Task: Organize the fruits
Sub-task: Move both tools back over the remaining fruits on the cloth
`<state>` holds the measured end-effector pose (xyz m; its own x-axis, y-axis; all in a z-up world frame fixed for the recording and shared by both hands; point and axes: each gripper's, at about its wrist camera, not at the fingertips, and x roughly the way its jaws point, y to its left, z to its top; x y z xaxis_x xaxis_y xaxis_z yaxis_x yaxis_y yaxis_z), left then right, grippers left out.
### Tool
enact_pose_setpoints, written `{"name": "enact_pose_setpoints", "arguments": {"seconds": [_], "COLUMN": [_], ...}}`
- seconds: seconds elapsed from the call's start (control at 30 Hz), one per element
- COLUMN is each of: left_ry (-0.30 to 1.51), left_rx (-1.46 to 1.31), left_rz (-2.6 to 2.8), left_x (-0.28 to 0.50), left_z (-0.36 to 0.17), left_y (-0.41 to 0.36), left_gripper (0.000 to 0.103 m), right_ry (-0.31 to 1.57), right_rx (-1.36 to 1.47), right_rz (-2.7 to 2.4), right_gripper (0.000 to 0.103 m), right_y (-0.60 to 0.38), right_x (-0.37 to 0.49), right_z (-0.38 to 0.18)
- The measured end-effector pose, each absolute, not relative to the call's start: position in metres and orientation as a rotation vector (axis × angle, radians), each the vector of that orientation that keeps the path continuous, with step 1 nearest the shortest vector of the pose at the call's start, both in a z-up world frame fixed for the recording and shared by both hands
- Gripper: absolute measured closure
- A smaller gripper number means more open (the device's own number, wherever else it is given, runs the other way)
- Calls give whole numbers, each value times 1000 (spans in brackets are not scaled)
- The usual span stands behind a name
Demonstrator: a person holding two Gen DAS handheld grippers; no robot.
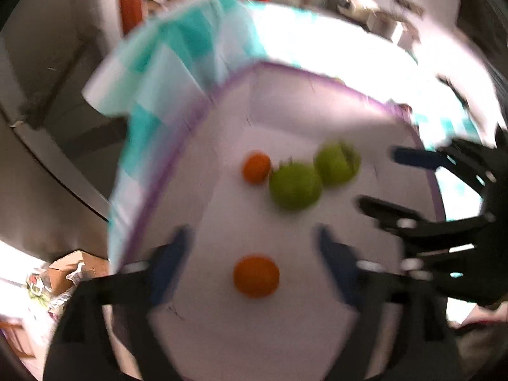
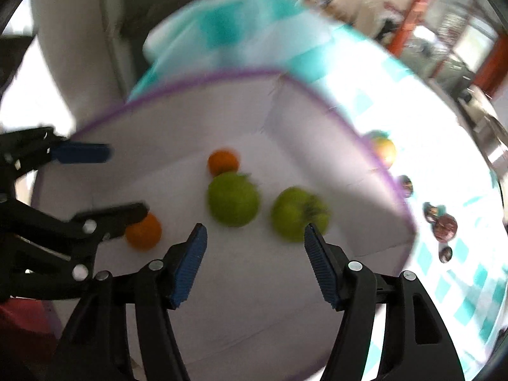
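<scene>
Fruit lies inside a white bin (image 1: 177,171) with a purple rim, which sits on a worktop (image 2: 457,279) under a teal checked cloth. In the left wrist view, two green apples (image 1: 295,185) touch each other at centre frame, a small orange (image 1: 256,167) sits just to their left, and a second orange (image 1: 256,275) rests alone lower in the frame.

The left gripper (image 1: 254,263) hangs over the bin with its fingers spread wide and holding nothing; that lone orange lies between them in the picture, though how high above it they are cannot be told. The right gripper (image 2: 254,254) hovers over the bin too, fingers wide and empty, with the apples just beyond its tips.

At the right edge of the right wrist view, outside the bin, more fruit waits on the cloth: a yellowish piece (image 2: 384,150) close to the bin wall and several small dark ones (image 2: 446,226) lower down. Both pictures are blurred, so the kinds are hard to tell.

The step in hand looks like the gap between placements: four pieces are in the bin and both grippers are free. Next, one gripper likely needs to swing out over the rim toward the loose fruit on the right, come down with a piece between the fingers, and close gently, since round fruit may roll.
</scene>
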<state>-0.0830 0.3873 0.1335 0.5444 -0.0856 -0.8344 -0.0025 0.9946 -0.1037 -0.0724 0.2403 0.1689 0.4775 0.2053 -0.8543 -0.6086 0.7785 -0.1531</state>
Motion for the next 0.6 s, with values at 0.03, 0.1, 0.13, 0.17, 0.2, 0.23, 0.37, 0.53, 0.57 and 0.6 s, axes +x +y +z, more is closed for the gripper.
{"name": "enact_pose_setpoints", "arguments": {"seconds": [0.03,0.1,0.13,0.17,0.2,0.23,0.37,0.53,0.57,0.6], "left_ry": [944,923,925,920,907,898,854,836,834,833], "left_rx": [-107,-124,-131,-132,-127,-124,-111,-30,-12,10], "left_rz": [-17,-11,-15,-13,-4,-1,-13,-59,-63,-65], "left_x": [-83,-79,-73,-69,-64,-60,-40,-21,-17,-12], "left_z": [141,147,150,152,156,159,178,199,201,203], "left_y": [387,383,377,372,362,354,303,230,216,196], "left_gripper": [2,2,2,2,2,2,2,2,2,2], "right_ry": [910,853,829,817,808,804,861,928,933,937], "right_rx": [-394,-256,-178,-122,-78,-31,62,63,54,42], "right_rz": [504,470,433,395,355,297,115,-1,-1,5], "right_gripper": [31,29,27,27,27,26,26,26,27,27], "right_y": [220,184,161,139,119,90,-3,-89,-95,-101], "right_x": [-72,-67,-64,-61,-55,-50,-24,28,39,53], "right_z": [184,205,213,219,219,218,190,143,136,127]}}
